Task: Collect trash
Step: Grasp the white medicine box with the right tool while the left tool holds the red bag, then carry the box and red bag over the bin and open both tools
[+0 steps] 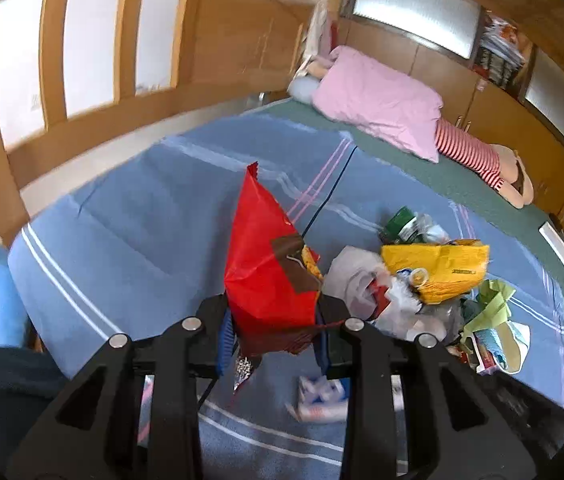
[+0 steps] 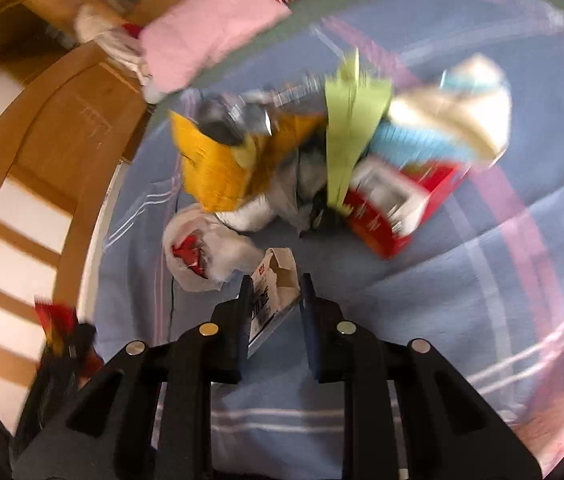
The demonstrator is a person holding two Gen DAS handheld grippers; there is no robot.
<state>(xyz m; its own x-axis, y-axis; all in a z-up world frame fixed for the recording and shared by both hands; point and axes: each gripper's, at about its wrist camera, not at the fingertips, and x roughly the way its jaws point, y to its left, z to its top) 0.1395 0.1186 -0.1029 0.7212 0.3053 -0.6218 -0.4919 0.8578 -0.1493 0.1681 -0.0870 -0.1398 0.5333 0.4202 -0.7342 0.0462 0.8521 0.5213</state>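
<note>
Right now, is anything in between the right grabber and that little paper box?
Nothing visible. The small carton already sits between the right gripper's fingers, which look closed on it, above the blue blanket. The trash pile lies beyond it.

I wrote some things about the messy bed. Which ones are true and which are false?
1. The left tool holds a red crinkly snack bag. True.
2. The right tool holds nothing. False: a small white printed paper carton sits between its fingers.
3. A yellow plastic bag lies in the trash pile. True.
4. The pink pillow lies on the wooden floor. False: it is on the bed.
5. The blanket is blue with pale stripes. True.
</note>
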